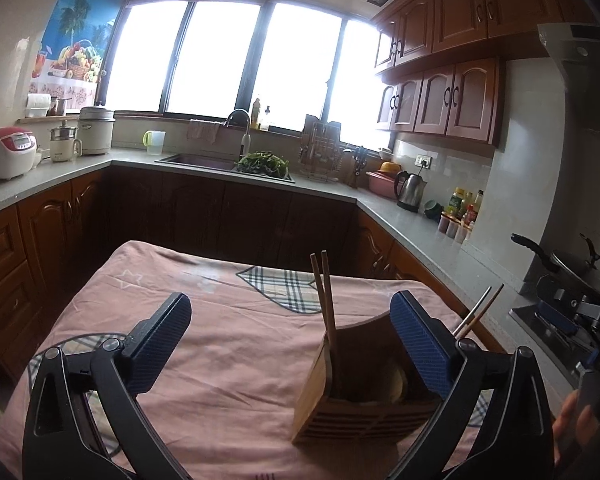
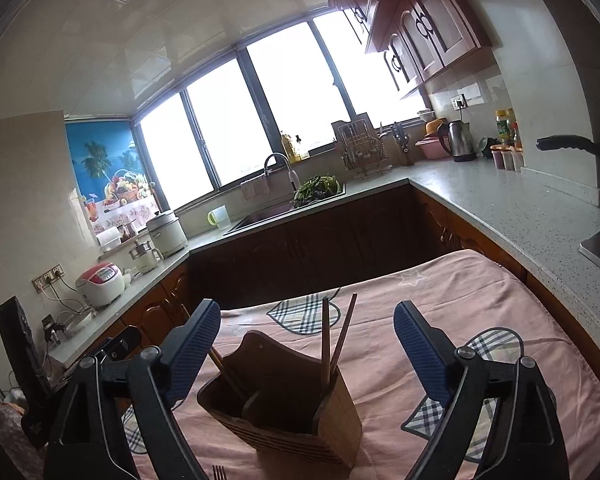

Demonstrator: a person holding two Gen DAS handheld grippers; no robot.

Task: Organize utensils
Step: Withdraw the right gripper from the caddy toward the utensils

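Your left gripper point(image 1: 290, 344) stands wide with nothing between its blue pads point(image 1: 162, 344); the wooden utensil holder point(image 1: 352, 400) sits on the pink tablecloth point(image 1: 228, 320) just inside its right finger. One pair of chopsticks point(image 1: 326, 300) rises from the holder's left compartment, another pair point(image 1: 478, 312) leans out behind that finger. Your right gripper point(image 2: 308, 348) is also spread wide and grips nothing; the holder point(image 2: 284, 400) stands between its fingers, nearer the left one, touching neither. A fork's tines point(image 2: 219, 472) show just below the holder.

Open right tongs point(image 2: 306, 344) over wooden holder point(image 2: 284, 404) (chopsticks point(image 2: 327, 344) inside).
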